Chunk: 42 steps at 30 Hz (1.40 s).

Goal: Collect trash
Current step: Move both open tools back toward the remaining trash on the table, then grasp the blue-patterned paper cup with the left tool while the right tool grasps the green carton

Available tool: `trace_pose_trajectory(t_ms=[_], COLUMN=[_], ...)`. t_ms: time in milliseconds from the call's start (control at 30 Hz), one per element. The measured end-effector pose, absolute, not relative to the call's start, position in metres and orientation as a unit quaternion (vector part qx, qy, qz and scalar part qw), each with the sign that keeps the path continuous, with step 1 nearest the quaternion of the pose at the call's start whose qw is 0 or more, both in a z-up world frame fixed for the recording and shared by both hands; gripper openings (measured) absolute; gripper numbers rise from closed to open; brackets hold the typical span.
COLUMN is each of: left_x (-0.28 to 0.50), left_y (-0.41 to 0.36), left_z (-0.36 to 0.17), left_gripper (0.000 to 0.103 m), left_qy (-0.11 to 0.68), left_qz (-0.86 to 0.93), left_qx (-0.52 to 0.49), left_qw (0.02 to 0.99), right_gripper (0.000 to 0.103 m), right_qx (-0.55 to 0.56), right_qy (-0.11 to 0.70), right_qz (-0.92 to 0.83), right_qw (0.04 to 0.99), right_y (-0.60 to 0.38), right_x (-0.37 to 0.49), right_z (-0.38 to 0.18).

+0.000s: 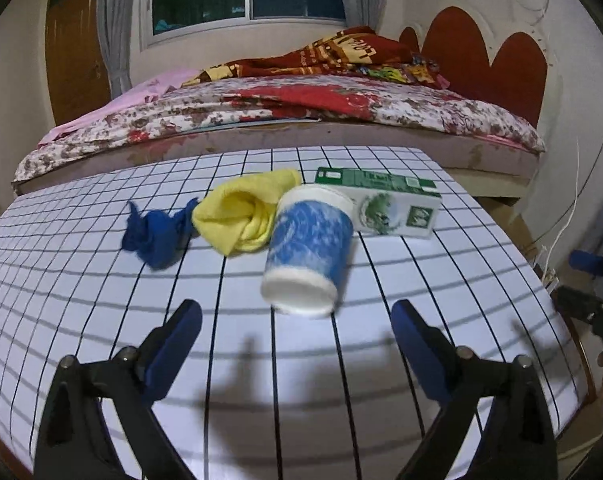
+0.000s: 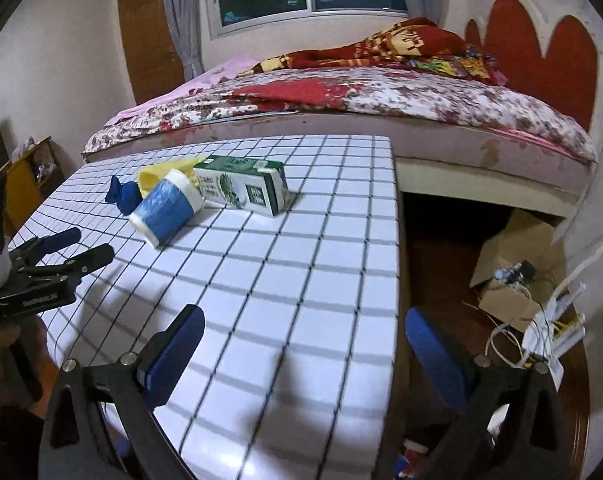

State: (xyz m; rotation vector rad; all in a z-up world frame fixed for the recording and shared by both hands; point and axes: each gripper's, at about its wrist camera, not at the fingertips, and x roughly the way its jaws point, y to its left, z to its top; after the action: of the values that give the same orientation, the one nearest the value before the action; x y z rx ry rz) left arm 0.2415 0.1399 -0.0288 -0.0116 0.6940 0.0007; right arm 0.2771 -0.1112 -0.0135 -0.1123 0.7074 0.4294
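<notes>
**Four loose items, one cup that could roll away**

Four pieces lie clustered on the gridded surface (image 1: 101,280): a blue paper cup (image 1: 307,248) on its side, a yellow cloth (image 1: 241,212) touching it, a crumpled blue scrap (image 1: 155,232) just beside the cloth, and a green-and-white carton (image 1: 385,204) lying flat behind the cup.

The left hand-held gripper (image 1: 297,320) points down at the cup with its jaws spread wide and nothing between them. The right hand-held gripper (image 2: 305,332) hangs over the surface's edge, also spread and empty.

The cup is probably the first target, and the likeliest trouble. Lying on its round wall, it may roll if one finger touches before the other, nudging the carton or the cloth. A hard squeeze would likely crush the thin paper. The cloth presses against the cup, so a careless closing could snag the fabric too.
</notes>
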Motion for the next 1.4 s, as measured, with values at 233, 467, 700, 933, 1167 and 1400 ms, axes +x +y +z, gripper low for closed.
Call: trace_pose_trajectory(t_ms=[233,467,700,933,1167,1400], left_x=[0.281,0.304,0.288,0.293,0.281,0.257], left_y=[0.141,0.143,0.154,0.156,0.154,0.137], left_z=[-0.039,-0.049,-0.044,-0.046,-0.045,-0.036], left_gripper=[0.093,0.064,0.062,0.062,0.059,0.059], left_qy=[0.353,0.370,0.365,0.365,0.362,0.352], left_qz=[-0.011,-0.045,-0.049,-0.043,-0.040,-0.051], left_qx=[-0.006,-0.020,-0.031,-0.038,-0.048,-0.032], left_qw=[0.936,0.928,0.929,0.929,0.930,0.934], right_gripper=[0.102,0.102,0.102,0.064,0.044,0.040], right_qx=[-0.096,-0.133,-0.142,-0.112,-0.057,-0.083], right_qy=[0.361,0.372,0.378,0.377,0.388,0.353], right_qz=[0.239,0.267,0.312,0.332,0.323,0.265], right_qw=[0.896,0.879,0.860,0.857,0.861,0.893], right_y=[-0.080,-0.051,-0.016,-0.009,-0.031,-0.039], right_x=[0.330,0.374,0.415,0.424,0.383,0.316], right_z=[-0.026,-0.037,-0.041,-0.035,-0.035,-0.027])
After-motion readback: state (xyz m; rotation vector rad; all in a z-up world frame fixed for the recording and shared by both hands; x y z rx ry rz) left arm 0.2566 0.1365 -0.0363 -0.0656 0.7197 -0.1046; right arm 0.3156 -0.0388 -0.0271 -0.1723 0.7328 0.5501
